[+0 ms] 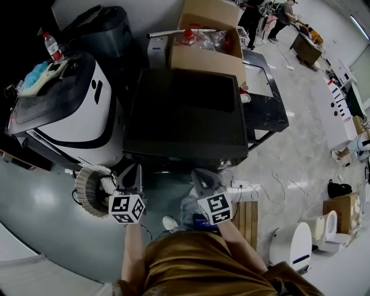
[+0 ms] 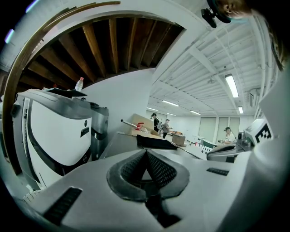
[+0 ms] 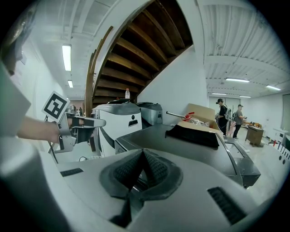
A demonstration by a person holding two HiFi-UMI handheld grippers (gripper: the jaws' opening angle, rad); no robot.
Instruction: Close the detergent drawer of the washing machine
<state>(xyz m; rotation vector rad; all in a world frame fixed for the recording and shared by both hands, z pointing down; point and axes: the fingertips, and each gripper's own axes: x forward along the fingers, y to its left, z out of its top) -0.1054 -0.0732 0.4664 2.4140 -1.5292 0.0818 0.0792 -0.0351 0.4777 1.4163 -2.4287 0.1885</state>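
- Person (image 1: pixel 196 266): brown clothing fills the bottom centre of the head view. Both forearms reach up-frame, one gripper in each hand.
- Left gripper (image 1: pixel 132 173): lower centre-left of the head view, just short of the washing machine's front edge. In its own view the ribbed pads (image 2: pixel 131 168) are pressed together at the tips, with nothing between them.
- Right gripper (image 1: pixel 202 178): lower centre, level with the left gripper and apart from it. Its pads (image 3: pixel 156 168) also meet at the tips and pinch nothing.
- Ribbed hose coil (image 1: pixel 89 188): on the floor just left of the left gripper.
- Washing machine (image 1: pixel 185 110): centre of the head view, seen from above as a dark, near-square top. Its front edge runs left to right across the frame and faces down-frame toward the person.
- Detergent drawer: the top's overhang hides the front face. No view shows the drawer clearly, so its place, long axis and whether it is open cannot be told.
- White appliance (image 1: pixel 69 110): left of the washing machine, with a plastic bottle (image 1: pixel 53 47) standing on top.
- Cardboard box (image 1: pixel 211 58): touching the machine's far edge, upper centre. It is open and holds clear plastic items and a red-capped item.
- People (image 1: pixel 277 14): standing at the upper right, well away.
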